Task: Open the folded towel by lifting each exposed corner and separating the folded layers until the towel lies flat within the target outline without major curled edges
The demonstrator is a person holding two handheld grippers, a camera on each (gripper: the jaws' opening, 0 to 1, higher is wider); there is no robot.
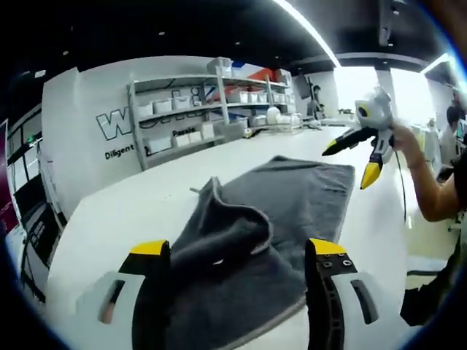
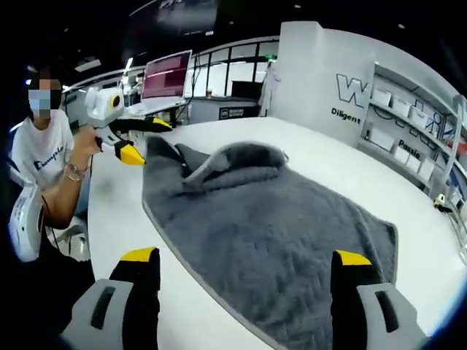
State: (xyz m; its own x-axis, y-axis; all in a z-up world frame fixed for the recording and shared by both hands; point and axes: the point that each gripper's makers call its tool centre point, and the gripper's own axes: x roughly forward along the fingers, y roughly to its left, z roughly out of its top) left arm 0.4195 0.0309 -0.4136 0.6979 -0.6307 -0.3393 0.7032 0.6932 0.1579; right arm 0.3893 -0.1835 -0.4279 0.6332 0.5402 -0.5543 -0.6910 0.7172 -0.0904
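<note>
In the left gripper view, the left gripper (image 1: 237, 273) stands with its jaws spread and nothing between them, just over the near edge of the grey towel (image 1: 306, 197), which lies mostly open on the white table (image 1: 117, 219), one flap still folded back in a hump. In the right gripper view, the right gripper (image 2: 244, 281) is likewise spread and empty above the flat part, so to my eye that last curled flap remains, and no target outline is visible to me.
</note>
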